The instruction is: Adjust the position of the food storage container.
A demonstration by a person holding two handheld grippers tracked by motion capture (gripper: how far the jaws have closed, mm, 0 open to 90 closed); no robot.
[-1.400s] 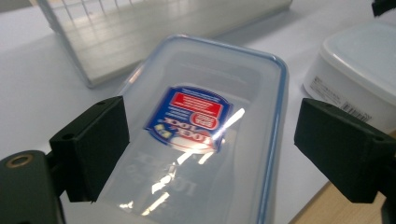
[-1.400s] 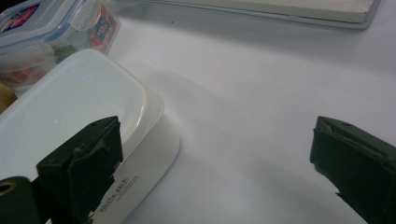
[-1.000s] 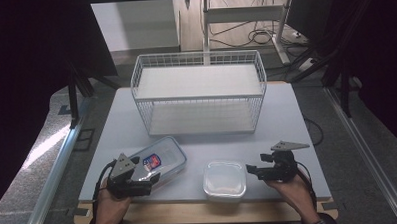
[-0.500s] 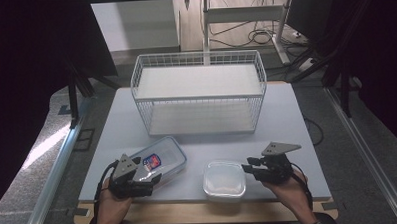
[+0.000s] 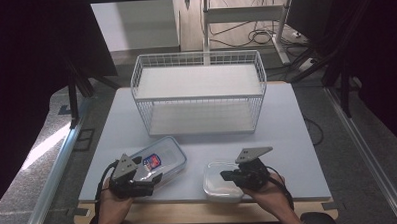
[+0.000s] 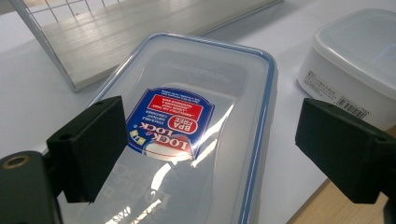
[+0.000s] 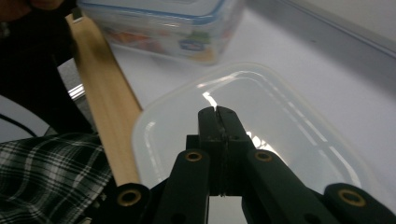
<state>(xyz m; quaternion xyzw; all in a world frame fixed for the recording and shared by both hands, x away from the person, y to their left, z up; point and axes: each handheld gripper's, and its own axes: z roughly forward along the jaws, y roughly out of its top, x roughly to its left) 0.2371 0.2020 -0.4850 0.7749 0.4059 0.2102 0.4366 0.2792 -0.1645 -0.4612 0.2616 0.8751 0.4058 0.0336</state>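
Hovering over the white container (image 5: 222,182) at the table's near edge, right gripper (image 5: 227,175) jaws having just been closing, now together, empty, hiding its lid centre. Straddling wide the blue-rimmed box (image 6: 196,126), left gripper (image 6: 224,149); near end cut off.

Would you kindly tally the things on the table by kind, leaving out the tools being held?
Clear blue-rimmed container with a label: 1
White lidded container: 1
White wire basket: 1
Total: 3
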